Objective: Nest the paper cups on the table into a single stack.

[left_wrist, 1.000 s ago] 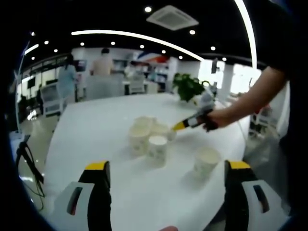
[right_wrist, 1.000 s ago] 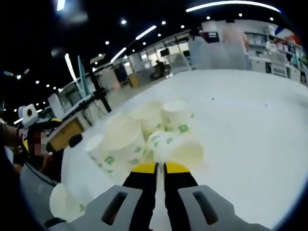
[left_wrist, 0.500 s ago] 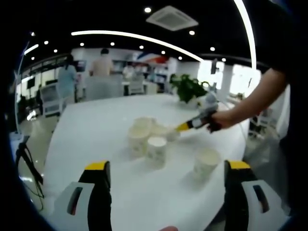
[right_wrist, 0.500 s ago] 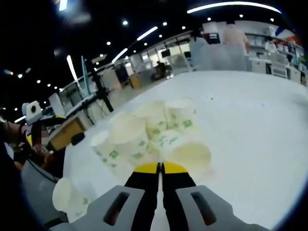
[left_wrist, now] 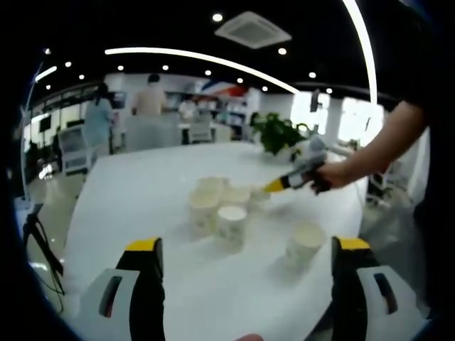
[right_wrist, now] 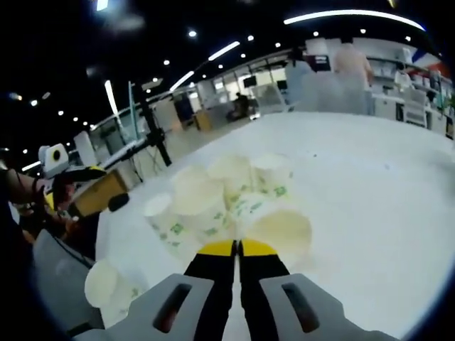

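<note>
Left gripper view: a green leafy potted plant [left_wrist: 279, 132] stands at the far edge of the white counter [left_wrist: 142, 199], right of centre in the frame. A square white ceiling air-conditioning vent [left_wrist: 253, 29] sits at top centre. A long curved white light strip [left_wrist: 199, 57] runs across the upper frame. Two people, blurred, stand in the upper left background, one in a light blue top [left_wrist: 97, 117] and one in a pale top [left_wrist: 148, 99].

Right gripper view: a black tripod stand [right_wrist: 151, 133] stands beyond the counter edge at upper left. A person in a pale top [right_wrist: 351, 59] stands at upper right.
</note>
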A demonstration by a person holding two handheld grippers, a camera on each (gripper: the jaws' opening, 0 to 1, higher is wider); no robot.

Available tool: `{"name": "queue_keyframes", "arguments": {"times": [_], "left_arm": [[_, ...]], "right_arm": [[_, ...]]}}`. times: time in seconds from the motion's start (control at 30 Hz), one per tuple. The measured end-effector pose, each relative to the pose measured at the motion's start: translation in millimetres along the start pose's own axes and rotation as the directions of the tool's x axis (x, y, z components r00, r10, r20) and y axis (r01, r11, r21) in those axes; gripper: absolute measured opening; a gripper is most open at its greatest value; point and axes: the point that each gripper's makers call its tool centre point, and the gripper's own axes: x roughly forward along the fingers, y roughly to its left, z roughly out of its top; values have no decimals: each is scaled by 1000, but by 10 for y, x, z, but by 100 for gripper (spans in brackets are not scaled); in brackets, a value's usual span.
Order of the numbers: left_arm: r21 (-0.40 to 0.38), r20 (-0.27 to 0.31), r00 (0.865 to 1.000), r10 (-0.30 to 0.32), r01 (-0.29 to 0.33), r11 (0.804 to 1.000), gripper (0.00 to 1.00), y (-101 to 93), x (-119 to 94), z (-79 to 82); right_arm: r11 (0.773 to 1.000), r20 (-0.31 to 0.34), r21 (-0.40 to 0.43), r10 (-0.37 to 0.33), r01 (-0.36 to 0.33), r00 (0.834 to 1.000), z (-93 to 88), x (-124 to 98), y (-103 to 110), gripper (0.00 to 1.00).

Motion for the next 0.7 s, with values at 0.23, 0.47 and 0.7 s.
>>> {"name": "queue_keyframes", "arguments": {"times": [0.23,0.47,0.7], "left_arm": [[15,9,1000,-6,6,1000,97,-25,18,45],[16,20,1000,-15,15,1000,97,-32,38,59],[14,31,999,-25,25,1000,98,-58,58,67]], "right_arm": [[1000,-7,-22,19,-19,1000,67,-136,84,0],[996,-16,-88,10,-11,1000,221,-333,158,0],[993,15,-121,11,-9,1000,434,-530,294,0]]}}
